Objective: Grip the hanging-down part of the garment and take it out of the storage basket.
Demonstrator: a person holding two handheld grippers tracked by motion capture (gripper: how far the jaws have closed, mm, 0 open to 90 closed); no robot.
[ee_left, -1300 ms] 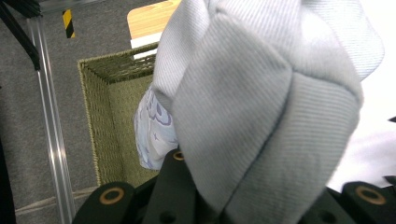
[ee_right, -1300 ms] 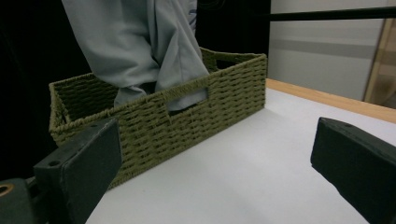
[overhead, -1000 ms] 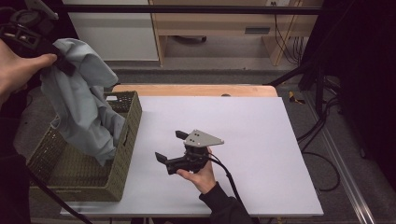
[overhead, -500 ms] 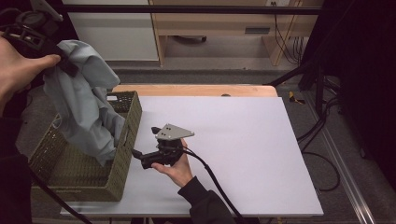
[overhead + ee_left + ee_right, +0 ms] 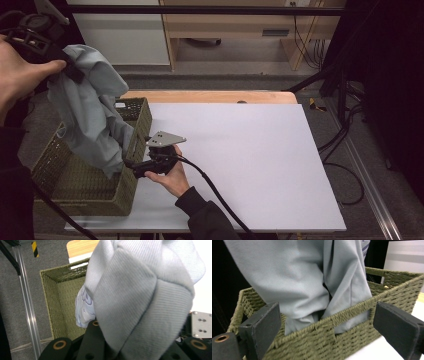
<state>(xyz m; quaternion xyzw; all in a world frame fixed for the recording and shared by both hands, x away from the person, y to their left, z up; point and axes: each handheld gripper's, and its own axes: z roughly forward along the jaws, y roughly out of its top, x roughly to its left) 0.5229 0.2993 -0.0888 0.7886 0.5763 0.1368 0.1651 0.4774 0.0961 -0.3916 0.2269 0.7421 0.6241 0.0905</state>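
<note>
My left tool point(image 5: 75, 75) grips the grey garment point(image 5: 92, 120) high to clear the basket point(image 5: 142, 117) — my right tool point(image 5: 131, 168) approaches, jaws wide.

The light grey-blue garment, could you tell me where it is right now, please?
In the high view, the light grey-blue garment hangs at the left from the left hand-held gripper, its lower end inside the olive woven basket.

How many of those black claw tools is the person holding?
2. The left gripper is raised at upper left, its jaws shut on the grey garment hanging into the basket. The right gripper sits low on the table, jaws open beside the basket.
</note>
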